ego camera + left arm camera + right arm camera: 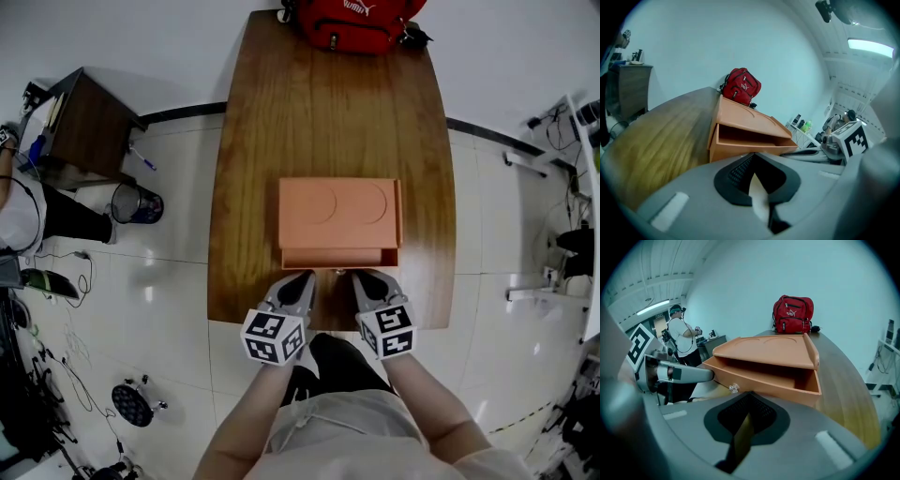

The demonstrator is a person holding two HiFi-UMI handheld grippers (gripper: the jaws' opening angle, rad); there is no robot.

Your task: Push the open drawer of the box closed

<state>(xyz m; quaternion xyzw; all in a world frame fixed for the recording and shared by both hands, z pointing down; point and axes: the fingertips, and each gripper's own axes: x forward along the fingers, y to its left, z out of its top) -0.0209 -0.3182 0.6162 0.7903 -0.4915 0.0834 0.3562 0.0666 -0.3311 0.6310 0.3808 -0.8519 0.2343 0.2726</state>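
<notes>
An orange box (338, 211) sits in the middle of the wooden table (253, 141). Its drawer (339, 257) is pulled out a little toward me. My left gripper (302, 277) and right gripper (366, 277) are side by side just in front of the drawer front, both shut and holding nothing. In the left gripper view the drawer (750, 147) fills the space right beyond the shut left gripper (753, 164). In the right gripper view the right gripper (749, 401) points at the drawer front (764, 378), next to its small clear knob (734, 388). Whether either tip touches the drawer is hidden.
A red backpack (354, 23) lies at the table's far end. On the floor to the left are a dark cabinet (84, 127), a wastebasket (136, 202) and cables. A person (682, 341) stands off to that side. White racks (572, 187) line the right.
</notes>
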